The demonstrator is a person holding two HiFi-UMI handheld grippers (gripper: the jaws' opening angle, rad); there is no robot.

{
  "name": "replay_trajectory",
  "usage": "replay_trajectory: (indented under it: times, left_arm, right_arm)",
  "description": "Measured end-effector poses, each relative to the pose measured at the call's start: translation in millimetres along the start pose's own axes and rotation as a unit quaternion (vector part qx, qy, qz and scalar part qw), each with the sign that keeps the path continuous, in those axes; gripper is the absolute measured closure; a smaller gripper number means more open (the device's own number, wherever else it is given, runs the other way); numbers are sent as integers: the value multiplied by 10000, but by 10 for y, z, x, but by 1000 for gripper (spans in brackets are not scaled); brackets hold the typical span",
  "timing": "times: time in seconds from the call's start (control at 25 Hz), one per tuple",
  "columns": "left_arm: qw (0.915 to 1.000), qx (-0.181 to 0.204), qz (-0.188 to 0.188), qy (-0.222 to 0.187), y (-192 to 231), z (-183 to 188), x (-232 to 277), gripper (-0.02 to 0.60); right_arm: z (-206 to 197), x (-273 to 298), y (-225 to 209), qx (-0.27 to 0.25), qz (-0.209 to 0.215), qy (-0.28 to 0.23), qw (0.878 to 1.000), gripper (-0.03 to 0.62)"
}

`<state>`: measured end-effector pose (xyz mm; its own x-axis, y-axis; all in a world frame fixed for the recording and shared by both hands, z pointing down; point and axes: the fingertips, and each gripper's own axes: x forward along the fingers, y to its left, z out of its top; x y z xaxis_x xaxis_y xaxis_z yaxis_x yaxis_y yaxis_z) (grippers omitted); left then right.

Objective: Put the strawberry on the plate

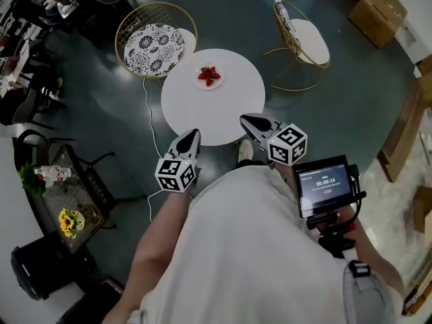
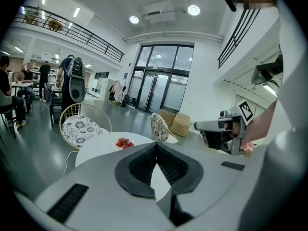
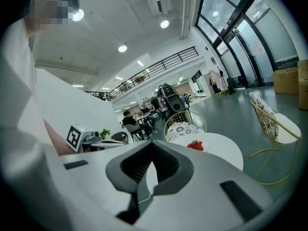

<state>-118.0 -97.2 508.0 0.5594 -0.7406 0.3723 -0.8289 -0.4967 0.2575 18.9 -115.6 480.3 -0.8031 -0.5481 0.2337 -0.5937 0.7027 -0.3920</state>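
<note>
Several red strawberries [image 1: 208, 75] lie on a small white plate [image 1: 218, 84] at the far side of a round white table [image 1: 212, 117]. They also show in the left gripper view, strawberries [image 2: 124, 142], and in the right gripper view, strawberries [image 3: 195, 145]. My left gripper [image 1: 193, 135] hovers at the table's near edge, jaws shut with nothing in them [image 2: 156, 147]. My right gripper [image 1: 247, 120] is held beside it, level with it, also shut and empty [image 3: 153, 146]. Both are well short of the plate.
Two gold wire chairs stand behind the table, one with a patterned cushion [image 1: 155, 44] and one at the right [image 1: 302, 40]. A white cable [image 1: 148, 117] runs over the floor at the table's left. Cardboard boxes [image 1: 378, 11] are far right. A side table with flowers [image 1: 67, 204] is at the left.
</note>
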Motion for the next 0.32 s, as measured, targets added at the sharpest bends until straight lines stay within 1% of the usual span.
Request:
replay_trajectory:
  times: [0.32]
  left_arm:
    - [10000, 52, -30, 12, 25, 71, 41, 574]
  right_arm:
    - [37, 38, 11, 11, -13, 3, 10000, 588]
